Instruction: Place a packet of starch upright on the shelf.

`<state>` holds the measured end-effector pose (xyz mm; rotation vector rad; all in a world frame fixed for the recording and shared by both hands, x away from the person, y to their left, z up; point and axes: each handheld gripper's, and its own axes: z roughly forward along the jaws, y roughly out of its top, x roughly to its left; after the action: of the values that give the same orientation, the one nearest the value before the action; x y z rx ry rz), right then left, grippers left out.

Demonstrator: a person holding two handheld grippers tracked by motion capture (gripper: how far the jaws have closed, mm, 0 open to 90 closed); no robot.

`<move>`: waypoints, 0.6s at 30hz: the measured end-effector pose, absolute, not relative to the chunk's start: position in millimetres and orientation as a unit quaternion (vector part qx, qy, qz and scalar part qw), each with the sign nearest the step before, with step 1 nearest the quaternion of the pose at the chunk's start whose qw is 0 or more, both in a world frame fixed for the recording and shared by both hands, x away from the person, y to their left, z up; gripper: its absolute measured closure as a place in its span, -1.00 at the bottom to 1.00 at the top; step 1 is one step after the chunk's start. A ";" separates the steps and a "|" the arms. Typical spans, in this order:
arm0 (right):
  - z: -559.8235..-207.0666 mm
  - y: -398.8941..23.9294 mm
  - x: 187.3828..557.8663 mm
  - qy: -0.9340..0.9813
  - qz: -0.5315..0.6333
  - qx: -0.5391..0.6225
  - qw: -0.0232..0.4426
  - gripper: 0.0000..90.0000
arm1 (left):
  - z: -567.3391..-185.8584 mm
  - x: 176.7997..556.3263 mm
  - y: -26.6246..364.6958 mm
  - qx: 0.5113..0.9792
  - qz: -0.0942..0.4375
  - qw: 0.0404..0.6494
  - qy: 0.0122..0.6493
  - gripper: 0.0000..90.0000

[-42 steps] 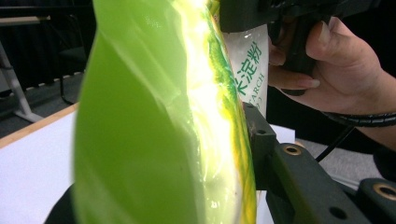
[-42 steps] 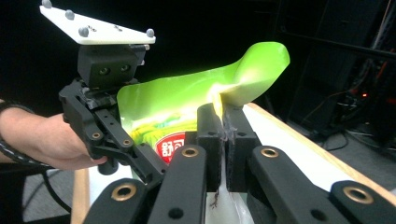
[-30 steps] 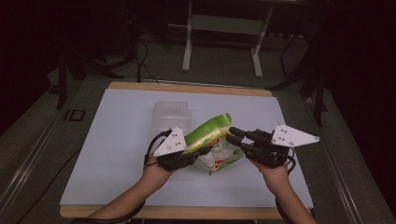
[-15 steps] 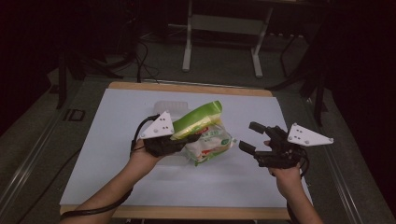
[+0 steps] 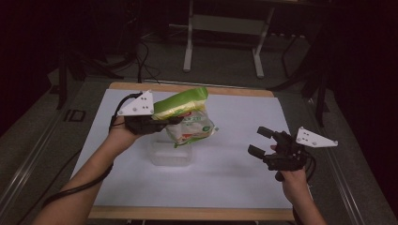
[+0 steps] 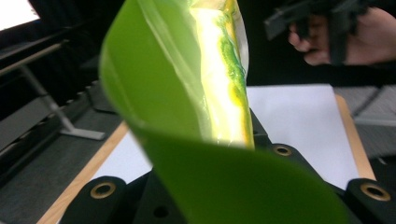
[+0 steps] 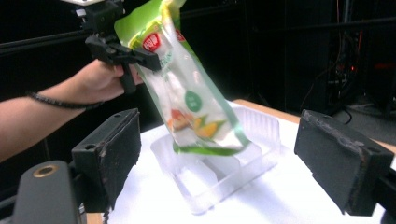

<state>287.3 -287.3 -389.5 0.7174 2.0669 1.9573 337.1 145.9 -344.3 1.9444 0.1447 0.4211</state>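
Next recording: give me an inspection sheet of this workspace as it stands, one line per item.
Surface: white table top with wooden edge, bare.
Job's things: green snack bag held in the air over the clear plastic tray.
Clutter: nothing seen.
Grippers: left gripper clamped on the bag's green top; right gripper open, apart from the bag.
Cables: black cable trails from the left forearm.
Surroundings: dark floor, metal stand behind.

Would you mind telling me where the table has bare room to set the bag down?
The white mat is bare along the near edge, and between the clear tray and the right claw. The far right corner is free too. It is crowded at the tray, where the left claw holds the green bag above it.
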 end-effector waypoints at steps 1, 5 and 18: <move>-390.1 -288.6 287.6 0.701 0.662 0.244 0.104 -0.68 | -343.6 339.8 148.0 0.824 0.174 0.536 0.058 0.75; -391.0 -292.0 287.6 0.702 0.659 0.248 0.103 -0.68 | -346.2 348.4 155.9 0.831 0.164 0.529 0.054 0.75; -396.9 -299.0 289.4 0.704 0.654 0.257 0.099 -0.67 | -363.6 362.6 185.1 0.846 0.135 0.516 0.024 0.75</move>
<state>289.4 -299.0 -396.9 0.7610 2.0833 1.9345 362.6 185.1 -363.6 2.0318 0.0567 0.3238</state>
